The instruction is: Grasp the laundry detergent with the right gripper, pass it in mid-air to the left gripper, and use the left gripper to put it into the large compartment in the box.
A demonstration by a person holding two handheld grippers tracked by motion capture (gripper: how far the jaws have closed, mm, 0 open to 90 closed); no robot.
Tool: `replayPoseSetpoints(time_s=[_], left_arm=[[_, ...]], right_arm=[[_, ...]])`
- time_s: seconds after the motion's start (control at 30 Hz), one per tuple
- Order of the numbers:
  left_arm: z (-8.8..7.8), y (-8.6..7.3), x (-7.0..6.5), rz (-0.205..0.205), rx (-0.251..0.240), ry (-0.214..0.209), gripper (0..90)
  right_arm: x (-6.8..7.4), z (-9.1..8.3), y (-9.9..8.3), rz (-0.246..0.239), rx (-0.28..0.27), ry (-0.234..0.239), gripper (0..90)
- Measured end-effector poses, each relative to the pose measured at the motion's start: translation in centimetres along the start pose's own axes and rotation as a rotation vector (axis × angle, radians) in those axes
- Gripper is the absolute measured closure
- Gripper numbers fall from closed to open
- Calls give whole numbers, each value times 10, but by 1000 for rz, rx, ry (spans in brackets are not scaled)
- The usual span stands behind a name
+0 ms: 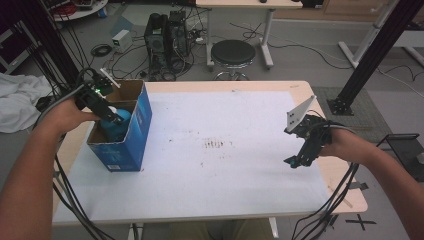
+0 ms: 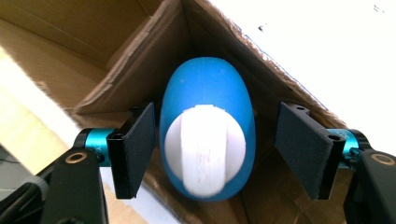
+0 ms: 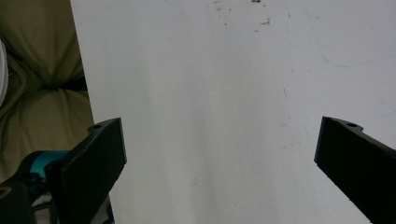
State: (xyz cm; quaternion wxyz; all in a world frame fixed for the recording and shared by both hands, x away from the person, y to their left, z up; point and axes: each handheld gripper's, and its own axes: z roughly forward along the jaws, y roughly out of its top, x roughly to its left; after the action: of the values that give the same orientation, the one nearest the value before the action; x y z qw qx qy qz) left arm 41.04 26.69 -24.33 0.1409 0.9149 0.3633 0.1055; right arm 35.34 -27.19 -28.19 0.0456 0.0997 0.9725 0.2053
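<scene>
A: What is seen nearest, between the jaws of the left gripper (image 2: 215,154)?

B: A smooth blue egg-shaped object (image 2: 208,128) is seen there, rounded at the far end. A white disc with a raised white bar across it is set into its near face. In the left gripper view the pads stand apart on either side of it; the left pad is just beside its flank, and whether it touches cannot be told. A clear gap is seen at the right pad. No clamping is shown.

A: Where is the object placed?

B: It is lodged inside the open blue cardboard box (image 1: 134,131), against a corner where two brown inner walls meet. In the high view the box is seen standing at the left part of the white table (image 1: 240,165), with the left gripper (image 1: 114,119) dipped into its top.

A: And the other tool?

B: The right gripper (image 1: 294,162) is held over the right side of the table, well apart from the box. In the right gripper view its jaws are spread wide, with nothing between them but bare white tabletop.
</scene>
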Motion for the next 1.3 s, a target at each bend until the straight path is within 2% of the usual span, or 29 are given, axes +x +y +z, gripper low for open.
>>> replayPoseSetpoints(time_s=[0.07,0.1,0.13,0.2,0.23,0.3,0.43,0.47,0.6,0.63,0.7,0.77,0.8,0.83,0.93,1.07,1.13,1.17,1.3], left_arm=[[-5,0,-1,-2,-18,9,299],[-6,0,-3,-17,-29,2,299],[-9,1,-2,2,-21,-3,299],[-13,2,-4,14,-19,-1,299],[-15,2,-5,1,-27,-3,299],[-21,3,-6,7,-35,3,299],[-33,6,-13,23,-46,10,299],[-34,6,-15,12,-65,10,299],[-48,13,-26,27,-98,-3,299],[-52,16,-29,62,-86,-7,299],[-57,22,-39,106,-98,-36,299],[-58,28,-46,119,-115,-36,298],[-58,32,-51,120,-125,-53,299],[-58,36,-56,148,-121,-57,299],[-55,46,-68,169,-123,-76,299],[-50,60,-79,233,-99,-96,299],[-45,67,-86,225,-106,-114,298],[-44,71,-88,249,-97,-113,299],[-35,87,-99,293,-91,-130,299]], right_arm=[[1,-1,1,4,-1,-3,11],[1,-1,1,-4,-6,-4,11],[2,-2,1,-5,-9,-5,11],[3,-3,1,-4,-9,-6,11],[3,-3,1,-5,-10,-5,11],[3,-4,1,0,-15,-10,11],[4,-6,0,-1,-21,-15,11],[4,-6,0,-1,-20,-17,11],[5,-6,0,-2,-24,-21,11],[5,-6,1,-2,-25,-24,11],[6,-6,1,-3,-25,-25,11],[7,-6,2,-7,-25,-23,11],[7,-7,3,-4,-23,-25,11],[7,-6,3,-9,-30,-25,11],[8,-7,4,-9,-30,-31,11],[10,-8,4,-10,-29,-33,11],[10,-8,4,-7,-32,-35,11],[10,-9,4,-1,-30,-35,11],[10,-9,4,-4,-35,-36,11]])
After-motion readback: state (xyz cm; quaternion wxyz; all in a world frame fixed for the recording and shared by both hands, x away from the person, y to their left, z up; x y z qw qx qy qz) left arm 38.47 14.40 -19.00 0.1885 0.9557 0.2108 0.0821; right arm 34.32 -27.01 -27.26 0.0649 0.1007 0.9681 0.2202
